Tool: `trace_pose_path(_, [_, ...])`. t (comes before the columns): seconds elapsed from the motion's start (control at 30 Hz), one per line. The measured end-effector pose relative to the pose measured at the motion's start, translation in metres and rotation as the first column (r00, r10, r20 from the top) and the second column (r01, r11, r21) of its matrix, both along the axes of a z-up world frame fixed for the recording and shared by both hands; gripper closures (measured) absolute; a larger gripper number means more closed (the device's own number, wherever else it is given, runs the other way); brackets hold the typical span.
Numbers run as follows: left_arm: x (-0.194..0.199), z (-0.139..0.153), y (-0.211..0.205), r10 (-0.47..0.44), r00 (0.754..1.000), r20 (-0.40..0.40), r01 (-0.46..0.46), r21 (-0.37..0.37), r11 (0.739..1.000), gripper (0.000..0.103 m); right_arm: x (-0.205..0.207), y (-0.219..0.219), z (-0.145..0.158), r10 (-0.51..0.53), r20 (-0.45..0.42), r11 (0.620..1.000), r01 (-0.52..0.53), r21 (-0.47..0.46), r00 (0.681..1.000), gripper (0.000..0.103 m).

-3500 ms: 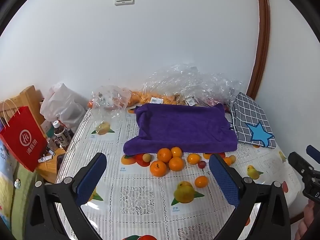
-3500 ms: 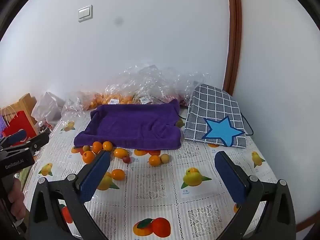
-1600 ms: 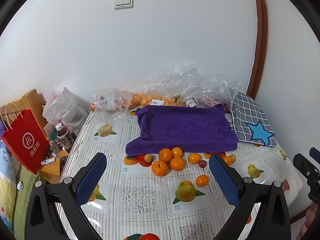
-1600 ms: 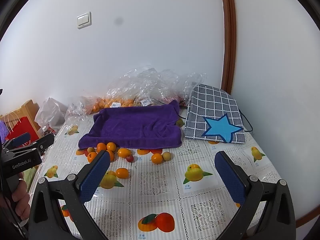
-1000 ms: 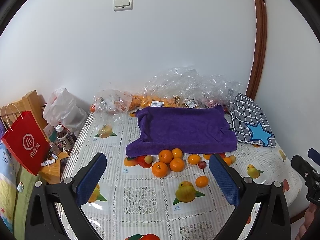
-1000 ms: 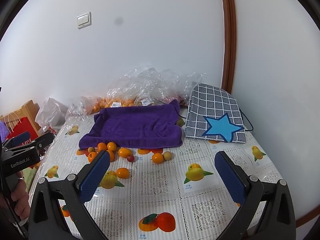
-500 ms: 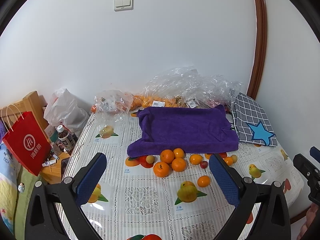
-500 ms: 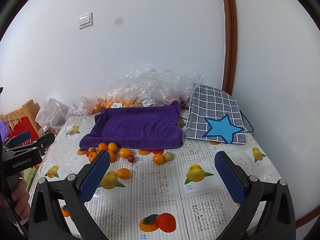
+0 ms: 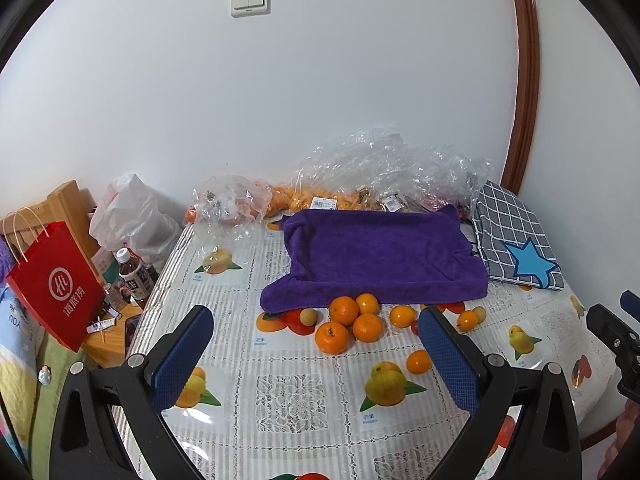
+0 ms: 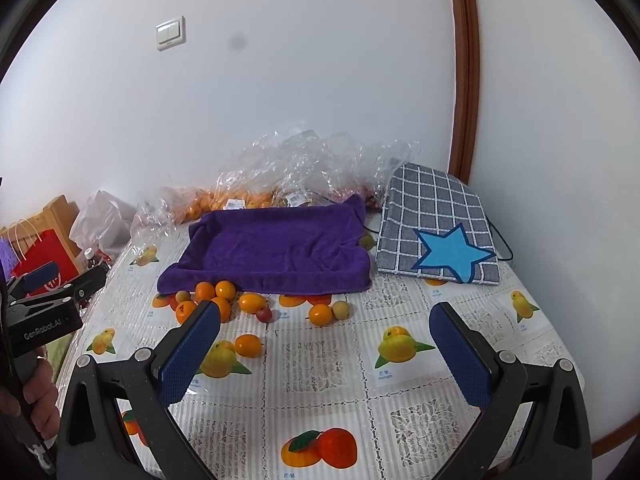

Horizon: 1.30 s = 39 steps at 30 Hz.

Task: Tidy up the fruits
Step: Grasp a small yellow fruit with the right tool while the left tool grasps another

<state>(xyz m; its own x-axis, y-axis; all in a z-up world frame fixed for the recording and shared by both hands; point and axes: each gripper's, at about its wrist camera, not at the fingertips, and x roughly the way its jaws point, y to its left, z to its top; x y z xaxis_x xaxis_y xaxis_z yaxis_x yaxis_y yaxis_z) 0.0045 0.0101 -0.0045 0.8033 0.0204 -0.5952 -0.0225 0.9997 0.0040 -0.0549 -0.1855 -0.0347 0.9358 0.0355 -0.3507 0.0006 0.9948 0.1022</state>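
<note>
Several loose oranges (image 9: 345, 324) (image 10: 214, 293) lie on the table in front of a purple towel (image 9: 380, 256) (image 10: 276, 252). Among them are a pale small round fruit (image 9: 309, 315) (image 10: 341, 309), a small red fruit (image 10: 263, 314), and one orange (image 9: 419, 361) (image 10: 248, 345) lying apart, nearer me. My left gripper (image 9: 316, 352) hangs open above the near table, short of the fruit, with nothing between its fingers. My right gripper (image 10: 324, 348) is also open and empty, held over the table to the right of the fruit.
Clear plastic bags (image 9: 384, 176) (image 10: 304, 168) with more fruit lie against the back wall. A checked grey cushion with a blue star (image 9: 516, 248) (image 10: 440, 232) sits at the right. A red paper bag (image 9: 52, 284), bottles (image 9: 132, 276) and a white bag (image 9: 132, 216) stand off the table's left edge.
Both views have drifted slightly, so the fruit and towel sit a little differently in frame. Both grippers stay open and nothing has been picked up.
</note>
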Motion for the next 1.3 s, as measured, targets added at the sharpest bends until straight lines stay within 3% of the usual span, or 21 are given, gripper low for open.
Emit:
trace_pose_path(0.27, [0.004,-0.018,-0.001,-0.008,1.000,0.000,0.008,-0.007,1.000,0.000,0.021,0.004,-0.014,0.002,-0.021,1.000,-0.002,-0.006,1.000,0.001])
trace_pose_path(0.53, [0.028,-0.058,0.012,0.001,0.999,-0.038,-0.001,-0.008,1.000,0.000,0.061,0.006,-0.040,-0.021,-0.075,0.999,0.019,-0.039,0.997,0.001])
trace_pose_path(0.67, [0.044,-0.082,0.024,0.006,0.997,-0.079,-0.008,-0.029,1.000,0.000,0.091,0.006,-0.064,-0.015,-0.143,0.999,0.007,-0.051,0.990,0.009])
trace_pose_path(0.73, [0.050,-0.094,0.028,-0.011,0.994,-0.106,0.007,-0.041,0.999,0.006,0.104,0.004,-0.076,-0.020,-0.179,0.999,0.011,-0.051,0.984,0.013])
trace_pose_path(0.9, [0.065,-0.117,0.035,-0.009,0.988,-0.156,0.005,-0.025,1.000,0.006,0.132,-0.006,-0.107,-0.011,-0.274,1.000,0.010,-0.005,0.962,0.024])
trace_pose_path(1.1, [0.080,-0.135,0.042,-0.033,0.980,-0.198,0.021,-0.062,0.998,0.006,0.153,-0.006,-0.127,-0.019,-0.304,1.000,0.019,-0.005,0.953,0.034])
trace_pose_path(1.3, [0.089,-0.147,0.043,-0.081,0.976,-0.204,0.062,-0.098,0.993,0.006,0.168,-0.002,-0.135,-0.019,-0.315,1.000,0.014,-0.017,0.949,0.036])
